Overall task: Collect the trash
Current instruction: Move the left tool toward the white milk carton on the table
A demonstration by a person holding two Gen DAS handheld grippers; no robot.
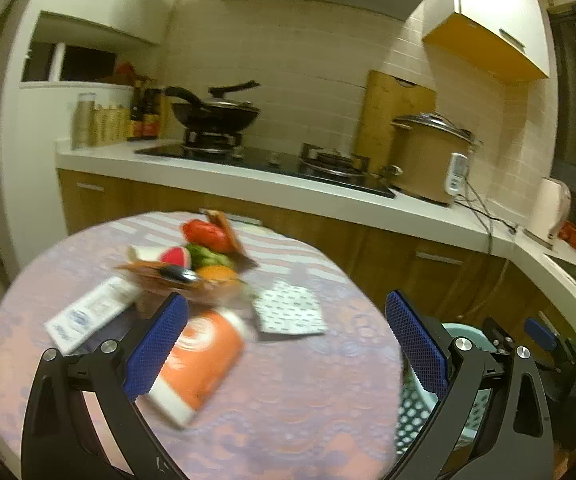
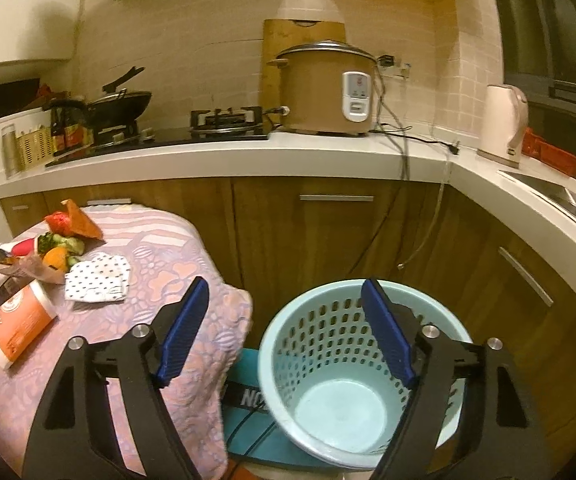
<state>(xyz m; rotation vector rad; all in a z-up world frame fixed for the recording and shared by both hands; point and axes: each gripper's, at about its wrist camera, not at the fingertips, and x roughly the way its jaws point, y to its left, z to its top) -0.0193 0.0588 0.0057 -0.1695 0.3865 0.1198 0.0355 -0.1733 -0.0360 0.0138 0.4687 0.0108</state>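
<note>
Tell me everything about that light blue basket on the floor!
The light blue basket is round and looks like plastic, with rows of small holes around its wall and a smooth solid bottom. It stands upright on the floor beside the table, in front of the wooden cabinets. Nothing can be seen inside it. It rests partly on a teal mat. The right tongs are open above it, touching nothing.

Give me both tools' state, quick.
Left tool: open, empty, above the orange-and-white packet.
Right tool: open, empty, above the pale blue perforated plastic basket.
</note>
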